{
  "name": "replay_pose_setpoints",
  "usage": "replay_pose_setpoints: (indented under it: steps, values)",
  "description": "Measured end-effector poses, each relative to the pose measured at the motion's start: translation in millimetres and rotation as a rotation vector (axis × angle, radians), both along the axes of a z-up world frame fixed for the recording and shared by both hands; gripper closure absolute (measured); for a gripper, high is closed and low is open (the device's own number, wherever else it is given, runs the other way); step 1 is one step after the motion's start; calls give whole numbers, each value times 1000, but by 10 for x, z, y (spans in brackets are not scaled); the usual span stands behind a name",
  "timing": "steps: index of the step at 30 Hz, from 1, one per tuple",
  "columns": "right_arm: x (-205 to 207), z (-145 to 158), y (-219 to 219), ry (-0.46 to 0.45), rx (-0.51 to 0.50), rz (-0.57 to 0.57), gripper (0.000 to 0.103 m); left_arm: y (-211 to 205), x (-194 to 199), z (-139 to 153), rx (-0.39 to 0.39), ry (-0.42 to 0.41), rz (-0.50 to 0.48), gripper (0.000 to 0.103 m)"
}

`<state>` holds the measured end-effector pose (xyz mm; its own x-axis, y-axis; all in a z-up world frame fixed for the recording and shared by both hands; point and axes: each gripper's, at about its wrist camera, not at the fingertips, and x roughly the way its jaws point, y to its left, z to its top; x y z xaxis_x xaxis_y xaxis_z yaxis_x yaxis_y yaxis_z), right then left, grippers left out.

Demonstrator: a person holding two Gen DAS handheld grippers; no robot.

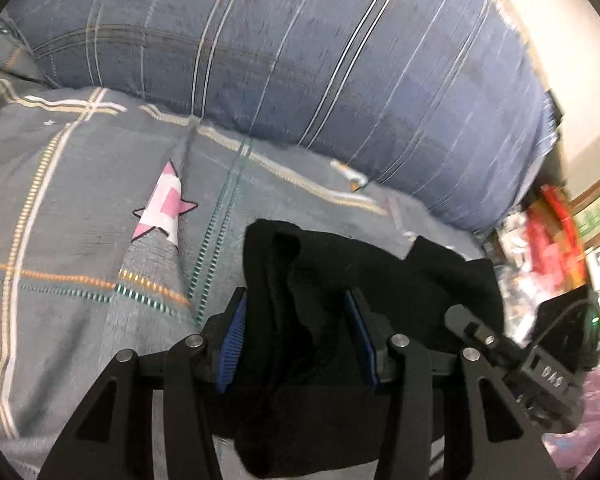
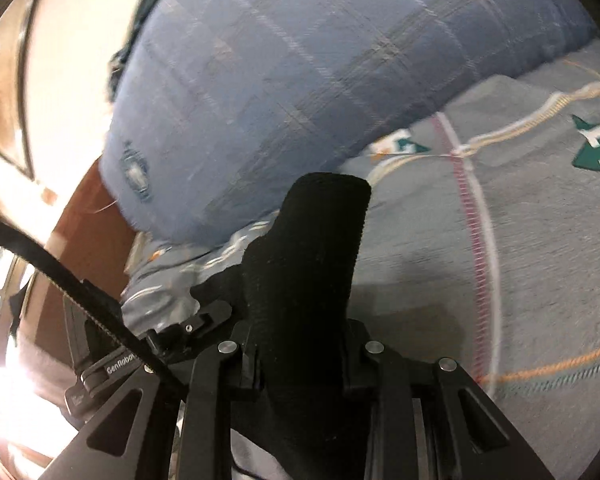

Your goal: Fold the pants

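Observation:
The black pants (image 1: 380, 272) hang bunched above the grey bed sheet (image 1: 80, 220). My left gripper (image 1: 296, 336) is shut on a thick gather of the cloth, which fills the gap between its blue pads (image 1: 232, 340). In the right wrist view a folded wad of the same pants (image 2: 324, 220) sticks up past the fingers of my right gripper (image 2: 300, 344), which is shut on it. The two grippers are close side by side: the right gripper's body (image 1: 540, 364) shows at the lower right of the left wrist view. Below both grippers the cloth is hidden.
A rolled blue plaid quilt (image 1: 300, 60) lies along the back of the bed, just beyond the pants. The sheet carries a pink star patch (image 1: 160, 208). Red and mixed clutter (image 1: 552, 232) stands off the bed's right side, and brown wood (image 2: 84, 240) shows beside the bed.

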<state>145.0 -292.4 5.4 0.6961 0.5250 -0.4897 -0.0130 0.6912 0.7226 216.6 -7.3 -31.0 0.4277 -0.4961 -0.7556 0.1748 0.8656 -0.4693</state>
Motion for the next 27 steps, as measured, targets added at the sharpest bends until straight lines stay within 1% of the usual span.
replay_pose_setpoints:
  steps: [1,2,4,6,7,8,9,10,11,12,13,14,15,16,17,18,19,20,21,22,23,24,25,26,27]
  values:
    - [48,-61,-30,15,-5,-14,74,-20,36,-80,30,6,4,57]
    - [77,-138,-81,30,-9,-26,74,-14,53,-120,36,12,3,57]
    - [128,-279,-155,57,-7,-52,68,65,61,-161,4,40,-13,57]
    - [156,-336,-162,69,-12,-83,55,240,-15,-90,-41,54,-21,57]
    - [119,-343,-182,65,-11,-97,54,382,-94,6,-60,31,-28,57]
    - [91,-320,-181,53,-10,-106,53,494,-144,73,-55,5,-26,56]
    - [22,-271,-197,34,-12,-114,51,623,-202,145,-34,-25,-15,52]
    - [-60,-222,-221,13,-22,-126,50,822,-258,203,23,-60,15,49]
    - [-185,-141,-249,-18,-44,-142,49,956,-285,220,85,-82,42,43]
    - [-277,-83,-247,-39,-64,-146,49,1081,-304,216,162,-100,67,40]
    - [-381,-16,-231,-64,-86,-143,49,1223,-312,172,276,-111,91,39]
    - [-517,65,-172,-95,-101,-125,49,1303,-310,120,349,-106,100,39]
    - [-586,103,-106,-111,-107,-100,49,1349,-305,65,404,-96,97,39]
    - [-676,146,16,-127,-120,-59,49,1364,-292,-35,485,-74,73,39]
    - [-737,160,124,-135,-134,-31,49,1325,-292,-105,540,-62,41,38]
    - [-792,161,252,-138,-149,2,49,1229,-306,-221,629,-51,-23,34]
    - [-829,138,364,-133,-154,31,49,1163,-330,-292,687,-53,-64,34]
    - [-855,92,480,-121,-151,62,49,1053,-384,-381,775,-83,-115,33]
    - [-870,32,591,-103,-144,88,49,955,-476,-386,844,-170,-136,33]
    - [-878,-25,686,-88,-143,107,49,939,-537,-393,885,-194,-153,33]
    - [-882,-79,776,-72,-147,125,49,885,-583,-410,919,-208,-179,45]
    - [-883,-116,846,-60,-152,138,49,847,-636,-419,903,-207,-234,77]
    - [-878,-152,924,-46,-159,153,49,835,-654,-458,911,-189,-262,95]
    - [-878,-190,1023,-31,-171,172,49,843,-660,-493,953,-186,-264,100]
    - [-878,-215,1081,-25,-183,183,49,879,-687,-569,1071,-224,-241,102]
